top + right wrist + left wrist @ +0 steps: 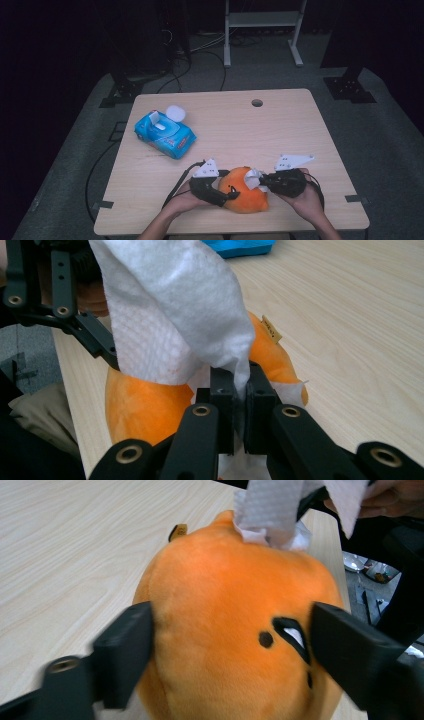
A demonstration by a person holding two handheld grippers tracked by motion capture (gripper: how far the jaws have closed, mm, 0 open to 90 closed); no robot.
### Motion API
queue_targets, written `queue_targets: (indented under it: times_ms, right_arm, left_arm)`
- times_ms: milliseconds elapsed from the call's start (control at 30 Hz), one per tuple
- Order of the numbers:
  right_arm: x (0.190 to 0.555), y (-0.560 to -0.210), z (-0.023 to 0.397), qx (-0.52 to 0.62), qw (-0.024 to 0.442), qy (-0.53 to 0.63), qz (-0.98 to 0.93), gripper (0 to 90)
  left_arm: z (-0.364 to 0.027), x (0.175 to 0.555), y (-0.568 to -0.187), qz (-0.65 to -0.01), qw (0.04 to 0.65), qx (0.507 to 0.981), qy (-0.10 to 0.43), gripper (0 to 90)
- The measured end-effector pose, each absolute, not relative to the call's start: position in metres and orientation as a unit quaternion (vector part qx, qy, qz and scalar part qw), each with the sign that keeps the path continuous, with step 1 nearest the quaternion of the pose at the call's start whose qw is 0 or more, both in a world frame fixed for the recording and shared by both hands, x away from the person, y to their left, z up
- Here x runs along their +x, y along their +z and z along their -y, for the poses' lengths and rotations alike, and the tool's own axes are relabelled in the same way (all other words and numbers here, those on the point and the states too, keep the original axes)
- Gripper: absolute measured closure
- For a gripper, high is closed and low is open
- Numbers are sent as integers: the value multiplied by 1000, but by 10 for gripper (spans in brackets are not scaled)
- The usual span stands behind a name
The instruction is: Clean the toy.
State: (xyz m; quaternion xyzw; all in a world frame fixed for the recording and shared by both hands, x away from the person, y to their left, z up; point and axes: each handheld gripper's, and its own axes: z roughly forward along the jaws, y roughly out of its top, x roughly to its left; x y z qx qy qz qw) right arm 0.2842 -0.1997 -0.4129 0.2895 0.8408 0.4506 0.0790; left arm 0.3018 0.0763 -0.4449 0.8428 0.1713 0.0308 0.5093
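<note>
Right claw pinched shut on limp wipe; left claw loosely straddles squashy plush, 3 and 9 o'clock flanks.

In the right gripper view the white wipe covers much of the orange plush toy and runs off the top edge. In the left gripper view the toy's underside is cut off at the bottom, and the wipe leaves the frame above. From the high view the print on the blue wipe pack is too small to read, and the toy's face is perhaps partly hidden behind the left gripper.
</note>
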Motion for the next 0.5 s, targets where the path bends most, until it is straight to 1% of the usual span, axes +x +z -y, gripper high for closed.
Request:
queue_targets:
  times_ms: [67,133,167,200,267,300,333,367,500]
  right_arm:
    - [286,-411,201,295,79,456,-836,853]
    - [287,-404,200,295,92,462,-831,854]
    - [287,-404,200,295,92,462,-831,854]
    - [288,-395,197,289,89,484,-821,855]
    - [288,-388,189,276,94,492,-821,855]
    - [288,-388,189,276,94,492,-821,855]
    - [289,-386,177,264,89,497,-822,854]
    - [290,-387,173,262,96,491,-826,854]
    - [296,-394,172,268,96,480,-830,854]
  left_arm:
    - [-78,298,-441,-151,511,844,64,389]
    - [-78,297,-435,-143,522,837,81,472]
    - [-78,297,-435,-143,522,837,81,488]
    - [-77,295,-428,-131,527,831,117,494]
    - [-74,292,-423,-122,523,830,149,495]
    - [-74,292,-423,-122,523,830,149,494]
    - [-74,292,-426,-118,521,830,158,492]
    - [-74,292,-426,-118,521,830,158,488]
    - [-81,291,-433,-121,518,835,144,476]
